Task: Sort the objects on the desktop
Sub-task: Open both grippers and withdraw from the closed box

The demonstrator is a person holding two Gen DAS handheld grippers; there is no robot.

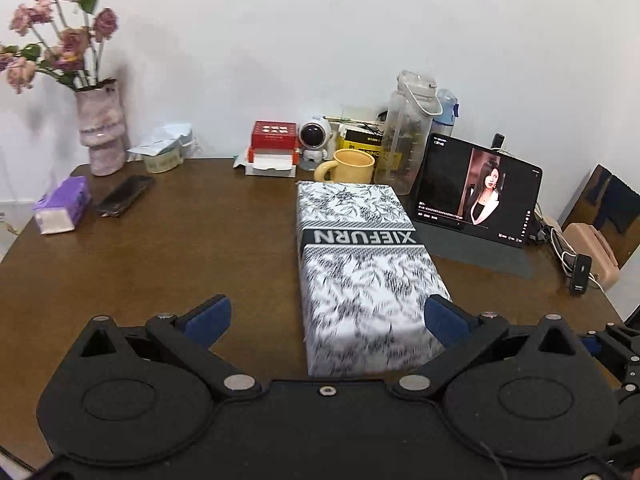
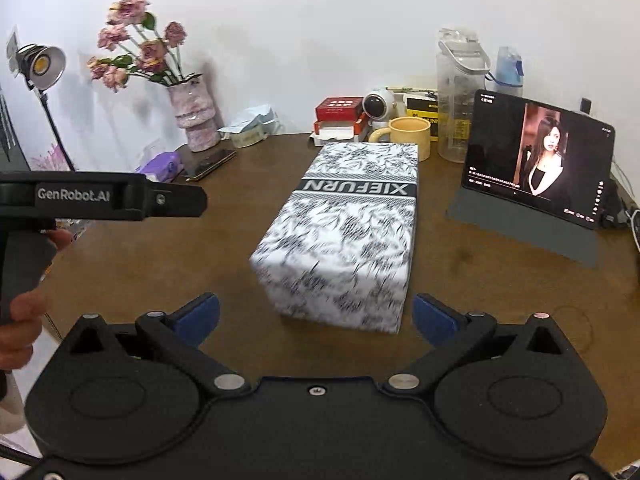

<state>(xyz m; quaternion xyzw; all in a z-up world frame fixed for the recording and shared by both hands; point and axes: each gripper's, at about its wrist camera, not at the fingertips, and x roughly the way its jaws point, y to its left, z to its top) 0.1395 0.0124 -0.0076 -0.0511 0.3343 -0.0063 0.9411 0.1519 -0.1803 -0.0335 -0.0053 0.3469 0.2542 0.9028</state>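
A long box with a black-and-white leaf print and a dark "XIEFURN" band lies lengthwise on the brown table. My left gripper is open at the box's near end, with the left blue pad well clear and the right pad against the near right corner. In the right wrist view the box is straight ahead. My right gripper is open, one pad on each side of the near end, apart from it. A hand holds the left gripper at the left.
Along the back wall stand a flower vase, a red box, a robot figurine, a yellow mug and a clear bottle. A propped tablet is right of the box. A phone and purple tissue pack lie left.
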